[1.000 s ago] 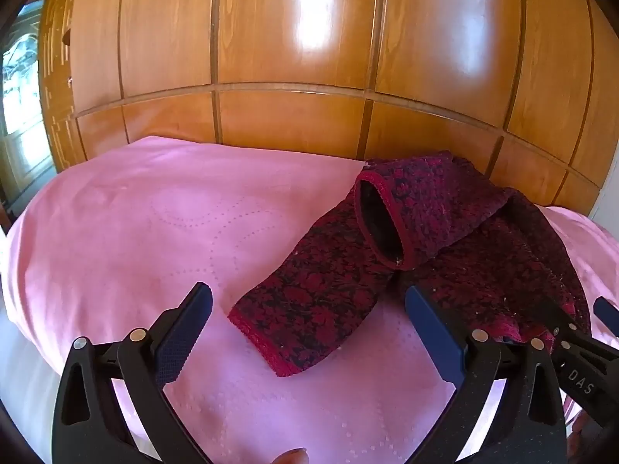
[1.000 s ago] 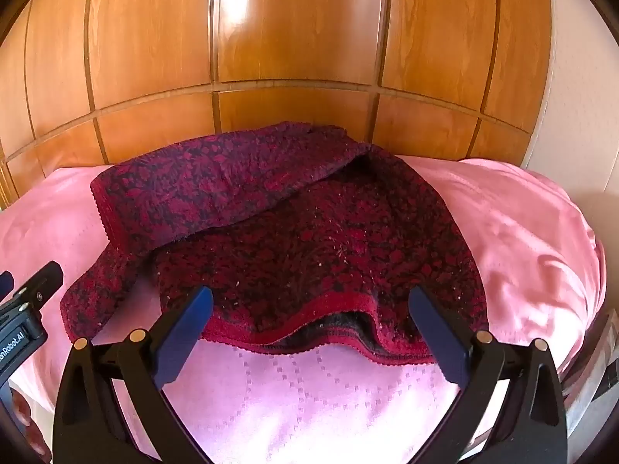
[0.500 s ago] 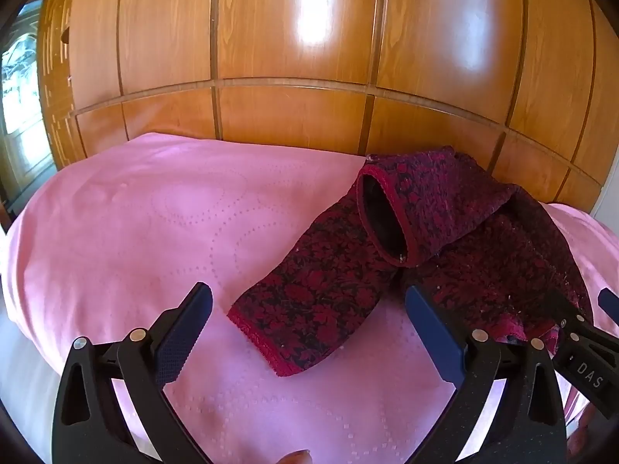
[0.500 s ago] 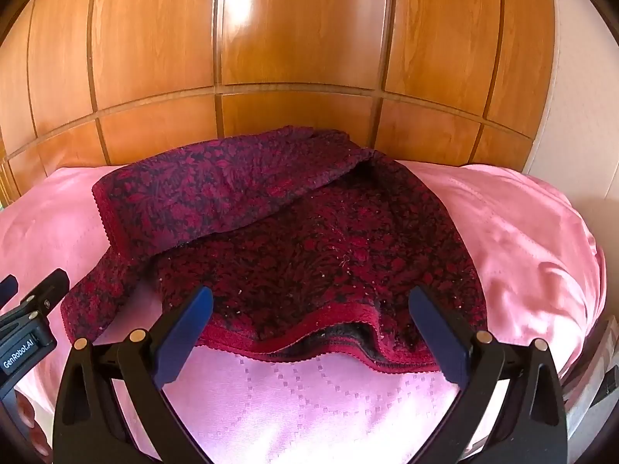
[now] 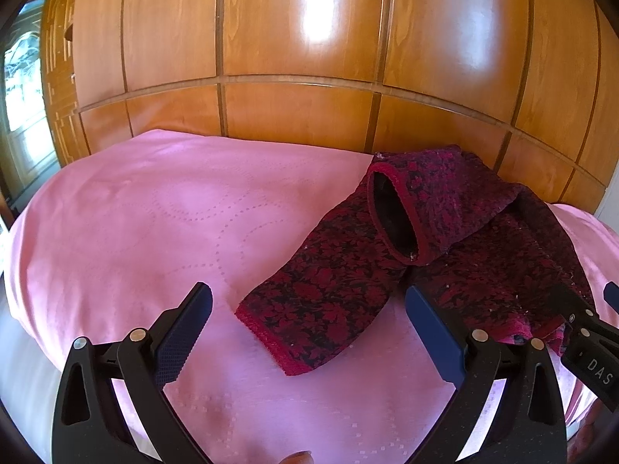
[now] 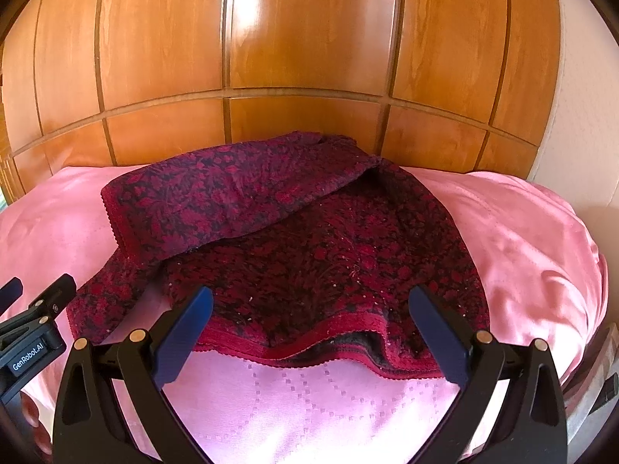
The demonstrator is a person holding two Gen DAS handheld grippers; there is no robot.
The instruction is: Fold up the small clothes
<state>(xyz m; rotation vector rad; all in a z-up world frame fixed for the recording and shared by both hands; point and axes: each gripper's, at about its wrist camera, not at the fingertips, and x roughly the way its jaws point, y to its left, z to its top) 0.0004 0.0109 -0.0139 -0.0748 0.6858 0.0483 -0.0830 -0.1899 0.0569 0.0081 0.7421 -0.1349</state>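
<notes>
While both tongs, left (image 5: pixel 309 332) and right (image 6: pixel 309 332), hover released, sweater (image 6: pixel 309 255) lies on bed (image 6: pixel 522 239), one sleeve (image 6: pixel 216 201) folded; next, likely near-left sleeve (image 5: pixel 325 301).

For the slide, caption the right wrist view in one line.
Open right gripper hovers over the hem of a dark red floral sweater, one sleeve folded across, on a pink bedspread.

Red sweater (image 5: pixel 445 247) on pink bedspread (image 5: pixel 162 224)
</notes>
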